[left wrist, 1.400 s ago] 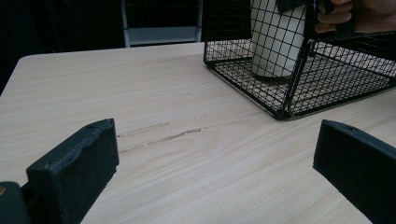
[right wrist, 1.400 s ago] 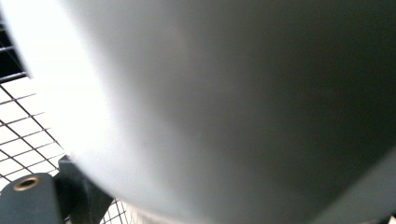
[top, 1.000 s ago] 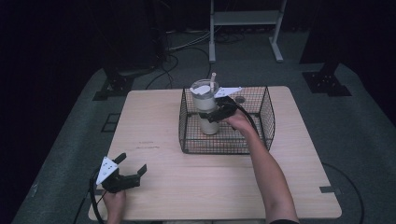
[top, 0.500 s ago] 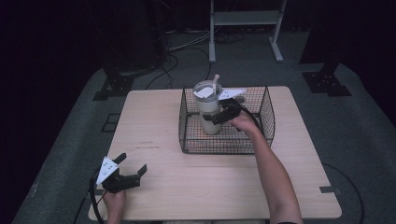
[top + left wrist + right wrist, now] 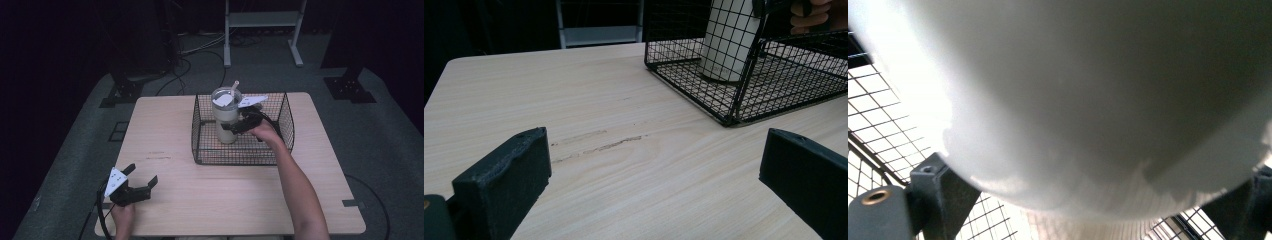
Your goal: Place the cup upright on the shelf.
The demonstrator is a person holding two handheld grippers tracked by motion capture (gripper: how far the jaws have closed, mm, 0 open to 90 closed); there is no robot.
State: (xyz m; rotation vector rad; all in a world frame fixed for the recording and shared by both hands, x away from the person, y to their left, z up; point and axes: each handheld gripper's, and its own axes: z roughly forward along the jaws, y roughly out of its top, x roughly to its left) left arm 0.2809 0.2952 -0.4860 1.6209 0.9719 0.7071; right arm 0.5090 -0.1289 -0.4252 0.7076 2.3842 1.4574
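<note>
A cream tumbler (image 5: pixel 226 120) with a lid and straw stands upright in the left part of a black wire basket (image 5: pixel 240 159). My right gripper (image 5: pixel 236 127) reaches into the basket from the right and is shut on the tumbler's side. In the right gripper view the pale tumbler wall (image 5: pixel 1088 90) sits between both jaws of the right gripper (image 5: pixel 1095 175). My left gripper (image 5: pixel 142 173) rests open near the table's front left corner, holding nothing. The left gripper view shows the left gripper (image 5: pixel 656 145) with wide-apart jaws, the tumbler (image 5: pixel 729 40) and the basket (image 5: pixel 734 117) ahead.
The wooden table (image 5: pixel 210 195) has a faint scuff mark (image 5: pixel 599 145) between my left gripper and the basket. A hand (image 5: pixel 811 12) is behind the basket's mesh. Cables and a metal stand's legs (image 5: pixel 260 30) lie on the floor beyond the table.
The tumbler and my right gripper have shifted slightly to the right inside the basket. The left gripper has stayed where it was.
</note>
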